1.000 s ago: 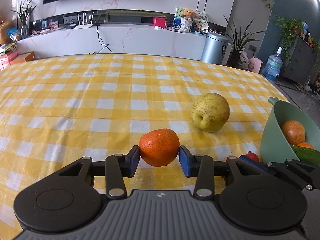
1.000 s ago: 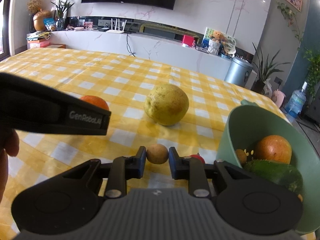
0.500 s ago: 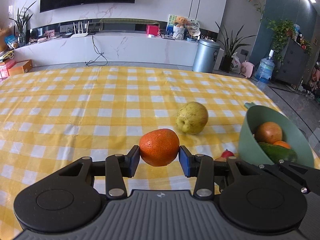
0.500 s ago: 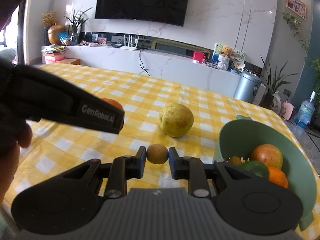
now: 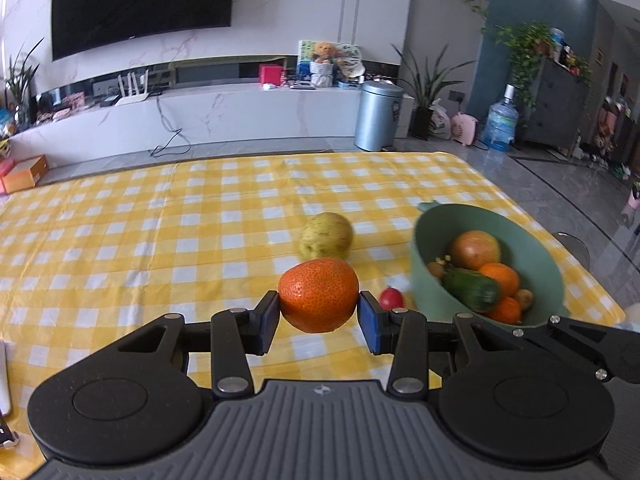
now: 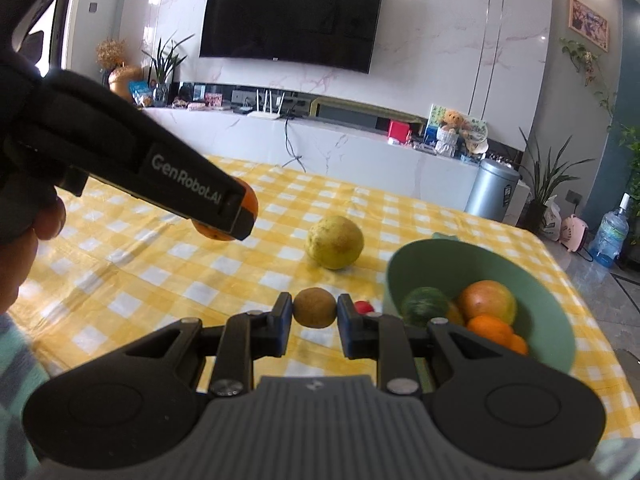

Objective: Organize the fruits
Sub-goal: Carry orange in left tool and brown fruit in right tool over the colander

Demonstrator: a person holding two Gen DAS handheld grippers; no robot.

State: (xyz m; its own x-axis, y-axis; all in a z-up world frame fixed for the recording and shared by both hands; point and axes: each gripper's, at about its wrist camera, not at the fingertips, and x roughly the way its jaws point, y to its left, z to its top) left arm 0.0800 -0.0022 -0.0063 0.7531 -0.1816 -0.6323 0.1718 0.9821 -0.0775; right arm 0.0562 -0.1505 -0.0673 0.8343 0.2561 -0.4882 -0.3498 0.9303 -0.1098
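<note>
Orange (image 6: 250, 200) mostly hidden behind the left tongs' black finger, small red fruit (image 6: 363, 306) half hidden behind a right pad, bowl's (image 6: 560, 320) lower fruits overlapped and indistinct

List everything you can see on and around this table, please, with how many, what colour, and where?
tablecloth: 1, yellow and white check, over the table
bowl: 1, green, right side of the table
fruit in bowl: several, orange, reddish and dark green, piled inside
pear: 1, yellow-green, on the cloth left of the bowl
small red fruit: 1, red, on the cloth beside the bowl
orange: 1, orange, held above the cloth
kiwi: 1, brown, held above the cloth
television: 1, black, on the far wall
bin: 1, silver, on the floor beyond the table
left gripper: fingers shut on the orange
right gripper: fingers shut on the kiwi
</note>
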